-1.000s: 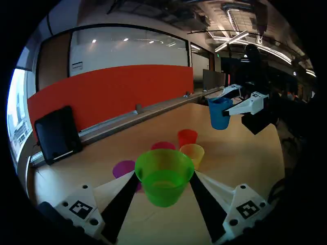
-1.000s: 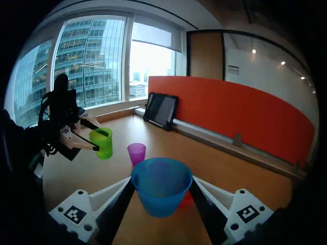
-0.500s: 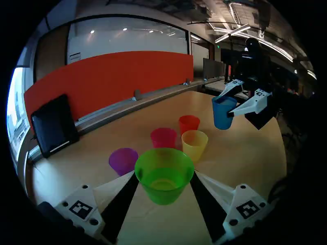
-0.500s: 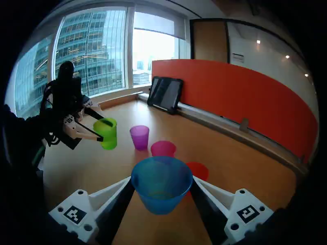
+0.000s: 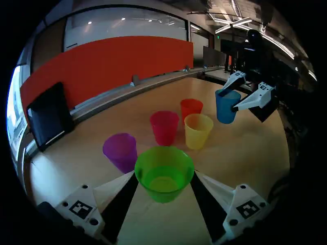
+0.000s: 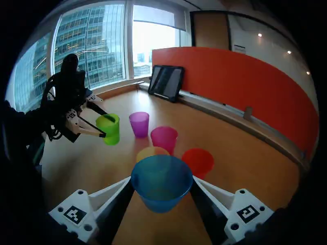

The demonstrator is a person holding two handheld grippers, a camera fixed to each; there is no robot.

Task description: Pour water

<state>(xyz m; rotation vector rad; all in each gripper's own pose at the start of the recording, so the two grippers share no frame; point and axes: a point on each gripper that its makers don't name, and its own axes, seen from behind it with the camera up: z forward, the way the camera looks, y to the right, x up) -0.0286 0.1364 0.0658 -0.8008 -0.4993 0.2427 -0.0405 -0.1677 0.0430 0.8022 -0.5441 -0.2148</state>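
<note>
My left gripper [image 5: 164,183] is shut on a green cup [image 5: 164,179] with liquid in its bottom, held upright above the wooden table [image 5: 245,151]. Across the table, my right gripper [image 5: 233,94] grips a blue cup [image 5: 227,106]. In the right gripper view, the right gripper [image 6: 162,188] is shut on that blue cup [image 6: 162,183], upright. The left gripper [image 6: 100,124] with the green cup [image 6: 108,128] appears at the left. Between them on the table stand a purple cup [image 5: 120,152], a pink cup [image 5: 164,127], a yellow cup [image 5: 198,130] and a red cup [image 5: 191,109].
A dark tablet [image 5: 48,114] leans against the orange partition [image 5: 106,61] at the table's far edge. A rail [image 6: 229,110] runs along the partition's base. Large windows [image 6: 90,49] stand behind the left gripper. Bare tabletop lies right of the cups [image 5: 253,147].
Both gripper views have tilted downward and drawn closer to the table, so more of the four standing cups shows. The green and blue cups stay gripped and upright.
</note>
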